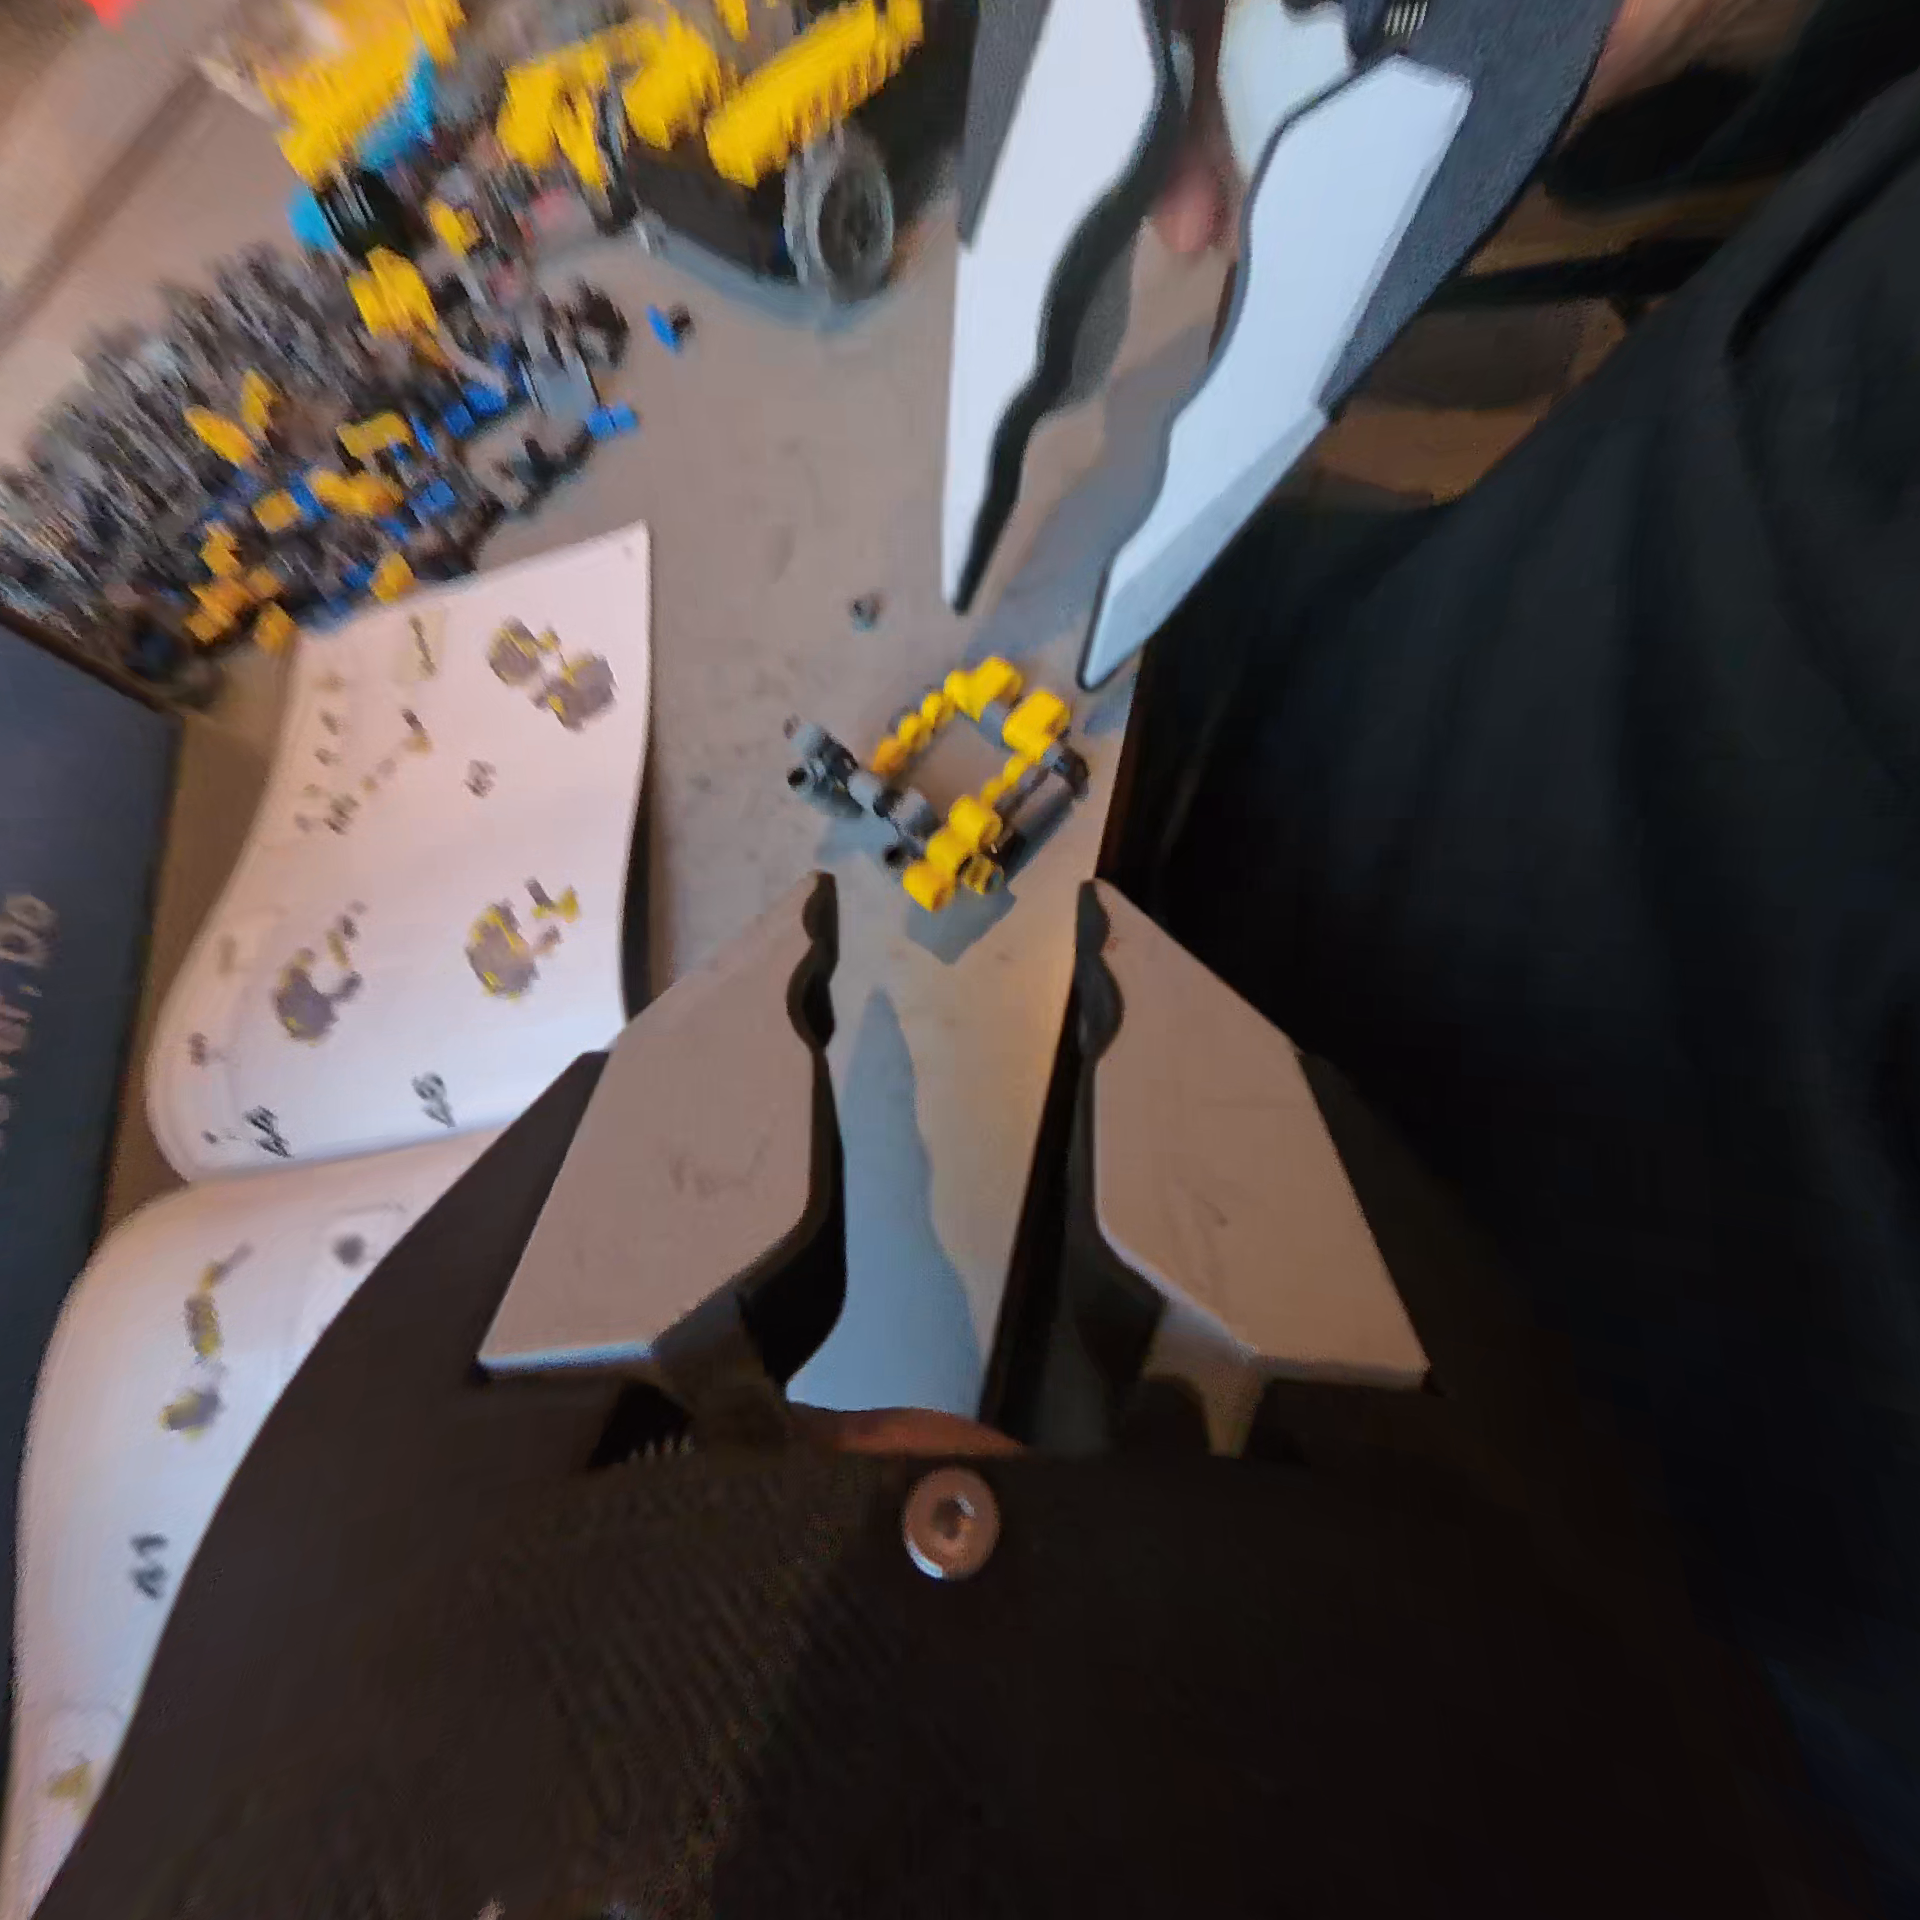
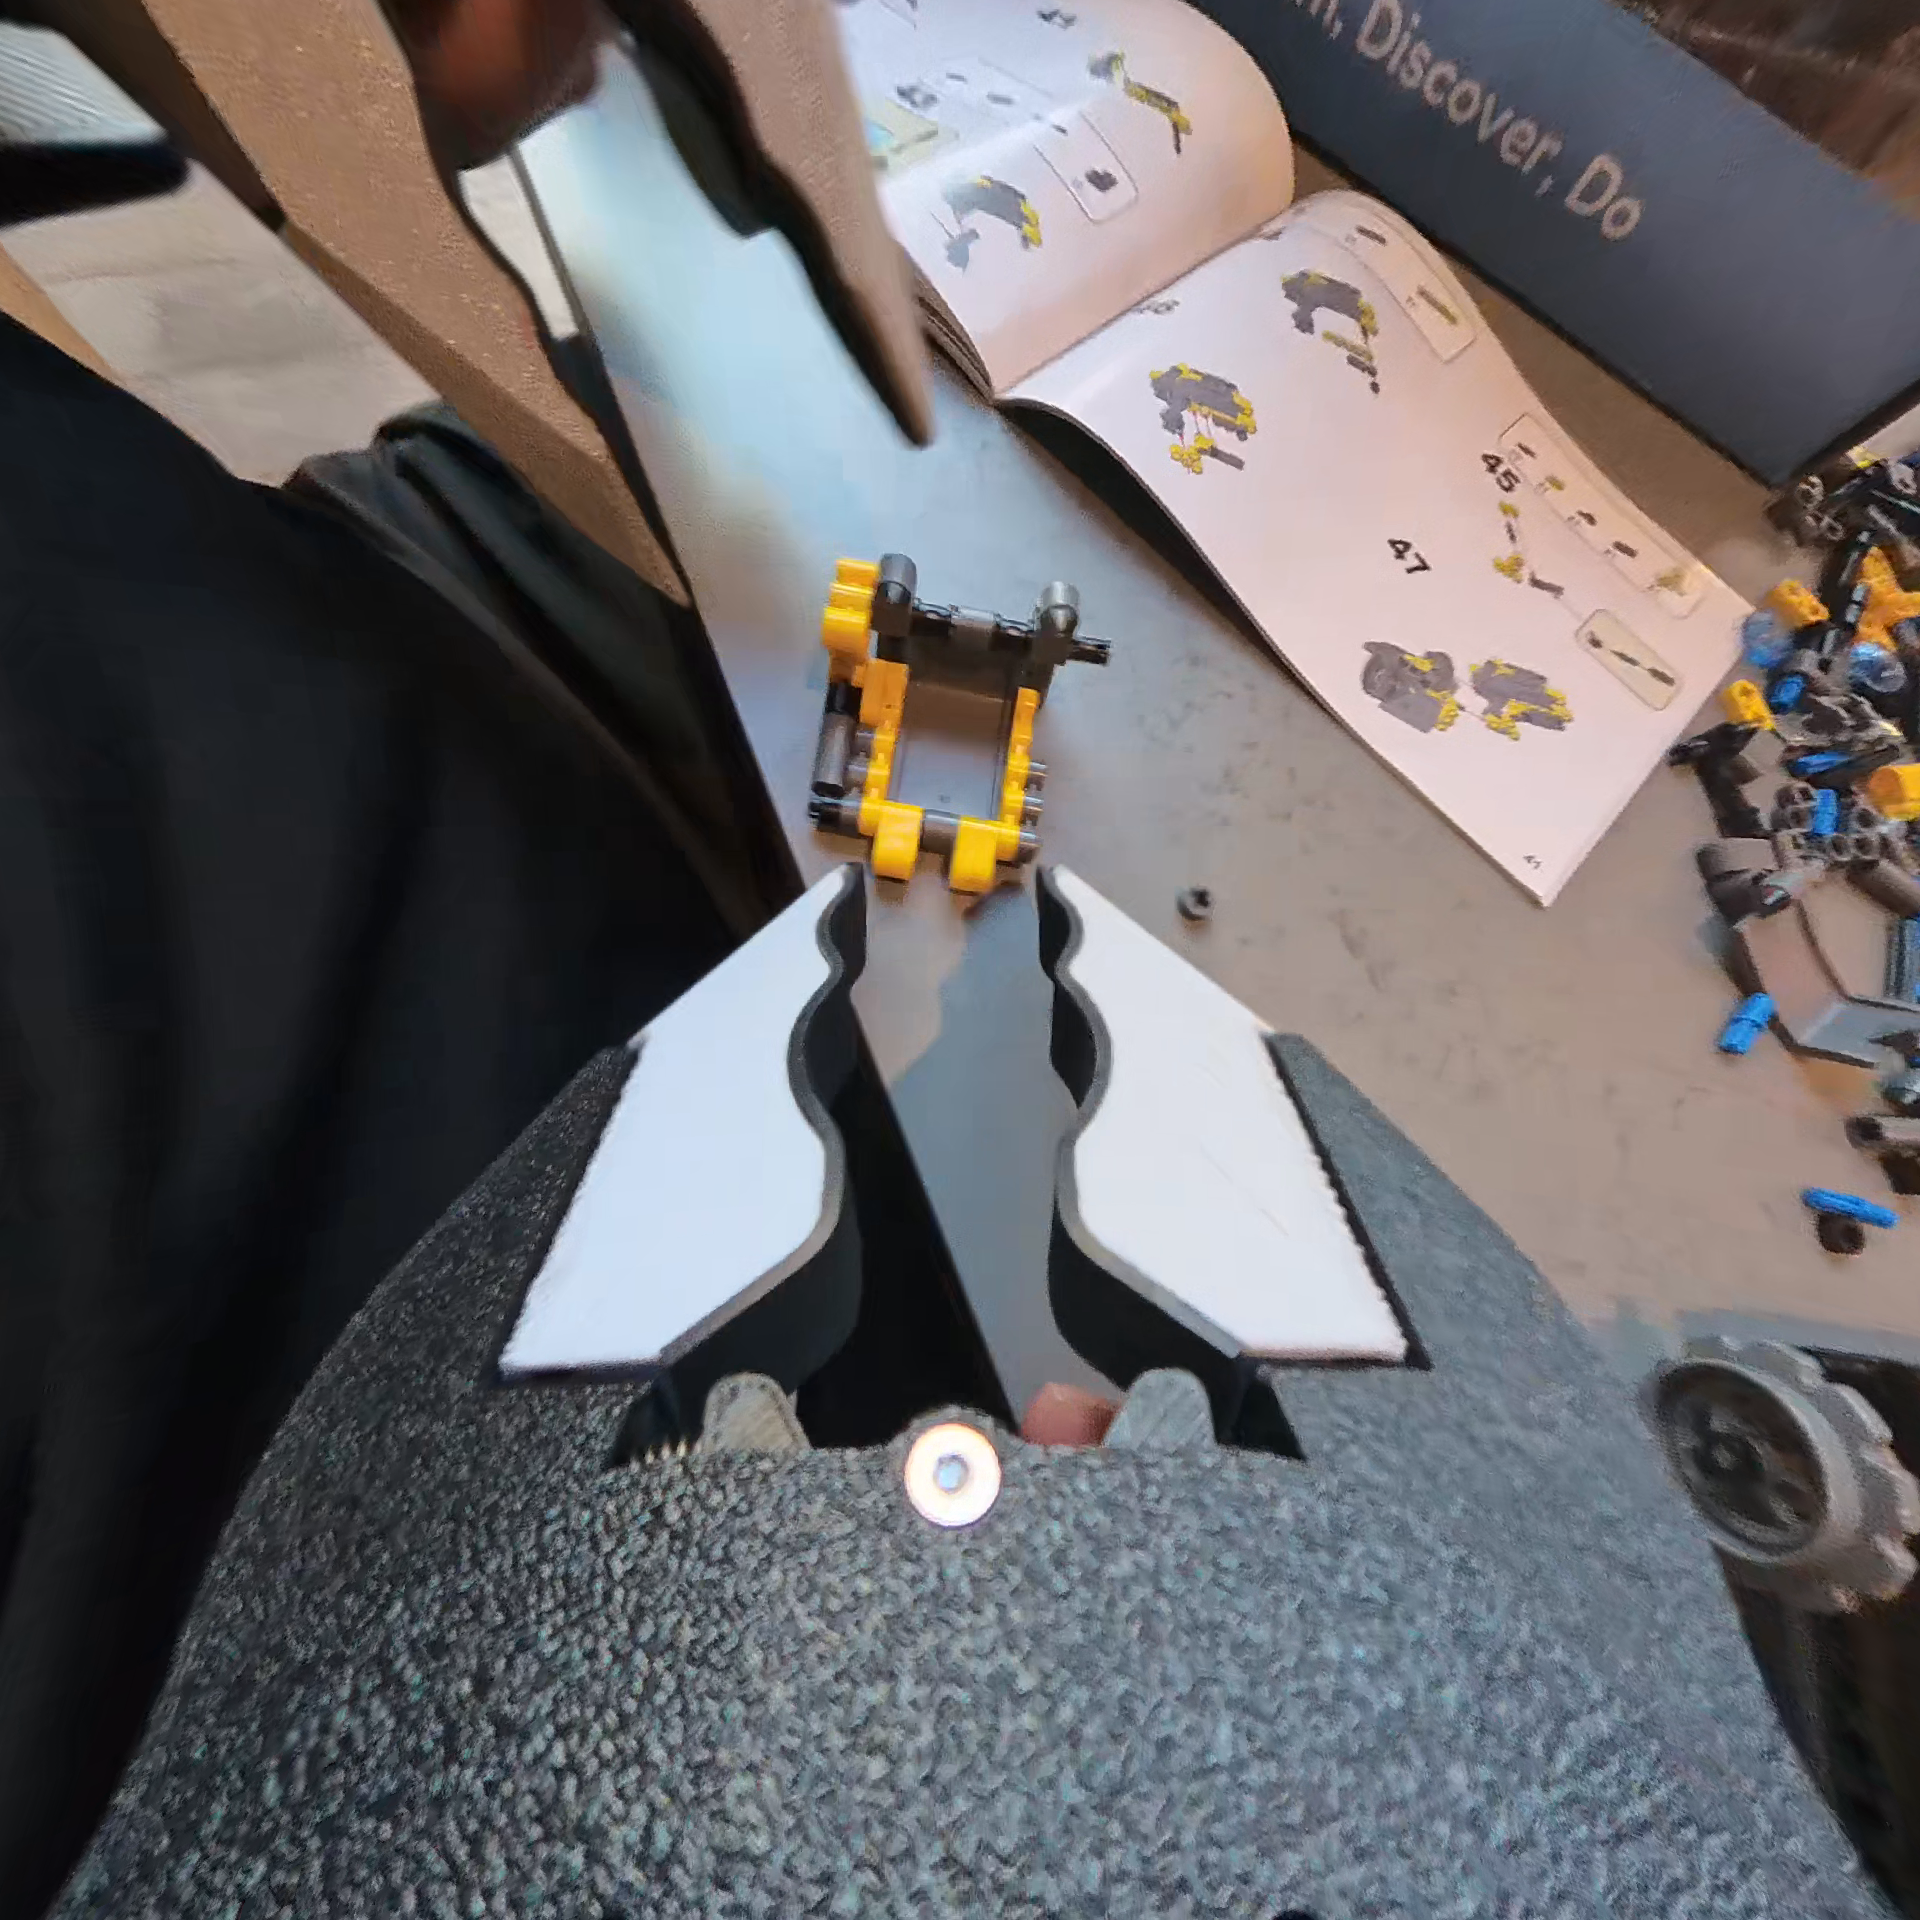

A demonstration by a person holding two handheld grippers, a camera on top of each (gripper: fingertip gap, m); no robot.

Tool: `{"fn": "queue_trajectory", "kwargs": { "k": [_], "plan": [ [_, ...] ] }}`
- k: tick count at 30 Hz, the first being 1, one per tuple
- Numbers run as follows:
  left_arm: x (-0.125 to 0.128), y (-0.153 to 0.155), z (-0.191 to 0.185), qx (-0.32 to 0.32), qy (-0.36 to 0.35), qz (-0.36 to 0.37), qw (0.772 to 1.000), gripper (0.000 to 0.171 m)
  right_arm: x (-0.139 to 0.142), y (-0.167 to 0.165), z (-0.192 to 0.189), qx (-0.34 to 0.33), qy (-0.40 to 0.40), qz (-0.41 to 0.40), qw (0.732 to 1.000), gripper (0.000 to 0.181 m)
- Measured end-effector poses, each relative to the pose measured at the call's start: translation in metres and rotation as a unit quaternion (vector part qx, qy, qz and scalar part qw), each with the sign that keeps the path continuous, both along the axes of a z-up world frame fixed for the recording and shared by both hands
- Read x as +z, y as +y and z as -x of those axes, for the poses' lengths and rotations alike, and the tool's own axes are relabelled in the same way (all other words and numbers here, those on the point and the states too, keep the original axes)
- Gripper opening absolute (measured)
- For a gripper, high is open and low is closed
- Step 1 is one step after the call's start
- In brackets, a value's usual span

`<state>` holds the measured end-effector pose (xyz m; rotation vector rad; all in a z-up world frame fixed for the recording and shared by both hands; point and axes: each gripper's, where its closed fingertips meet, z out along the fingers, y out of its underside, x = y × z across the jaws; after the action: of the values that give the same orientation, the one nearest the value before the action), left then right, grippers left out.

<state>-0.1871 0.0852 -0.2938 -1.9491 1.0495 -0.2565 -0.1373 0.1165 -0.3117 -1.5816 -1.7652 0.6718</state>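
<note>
lying flat on the table (image 2: 1299,1018), the yellow frame (image 2: 928,732) sat just beyond the spread, empty right gripper (image 2: 951,883), its long axis pointing away; the left gripper (image 1: 951,899), also spread and empty, was equally near.

Looks like a hobby or building-kit workspace, indoors. Grey, scuffed surface (image 2: 1299,997) strewn with a heap of loose yellow, blue and black building pieces (image 2: 1829,748). Open instruction booklet (image 2: 1340,436) with pictured assembly steps alongside, a small half-built yellow frame (image 2: 925,727), and a toy wheel (image 2: 1756,1475) near the edge.
</note>
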Motion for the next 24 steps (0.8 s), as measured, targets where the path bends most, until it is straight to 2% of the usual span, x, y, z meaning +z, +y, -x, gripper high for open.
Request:
{"fn": "queue_trajectory", "kwargs": {
  "k": [3,7,10,12,14,16,24],
  "plan": [
    [0.009,0.015,-0.003,-0.036,0.021,-0.040,0.998,0.072,0.000,-0.015,0.004,0.005,0.006,0.031,1.000,0.044],
    [-0.005,0.029,-0.012,-0.117,0.038,0.020,0.992,0.079,-0.007,-0.014,0.012,-0.021,0.008,0.020,1.000,0.045],
    [-0.014,0.035,-0.016,-0.153,0.052,0.056,0.985,0.078,-0.007,-0.007,0.013,-0.043,0.015,0.007,0.999,0.044],
    [-0.023,0.036,-0.019,-0.161,0.058,0.086,0.981,0.070,-0.007,-0.006,0.012,-0.040,0.016,0.002,0.999,0.042],
    [-0.029,0.030,-0.027,-0.168,0.051,0.110,0.978,0.071,-0.008,-0.008,0.010,-0.019,0.011,-0.001,1.000,0.039],
    [-0.029,0.031,-0.031,-0.157,0.037,0.110,0.981,0.064,-0.008,-0.010,0.007,0.000,0.007,-0.005,1.000,0.036],
    [-0.030,0.029,-0.034,-0.144,0.009,0.113,0.983,0.063,-0.009,-0.012,0.003,0.078,-0.007,-0.064,0.995,0.024]
  ]
}}
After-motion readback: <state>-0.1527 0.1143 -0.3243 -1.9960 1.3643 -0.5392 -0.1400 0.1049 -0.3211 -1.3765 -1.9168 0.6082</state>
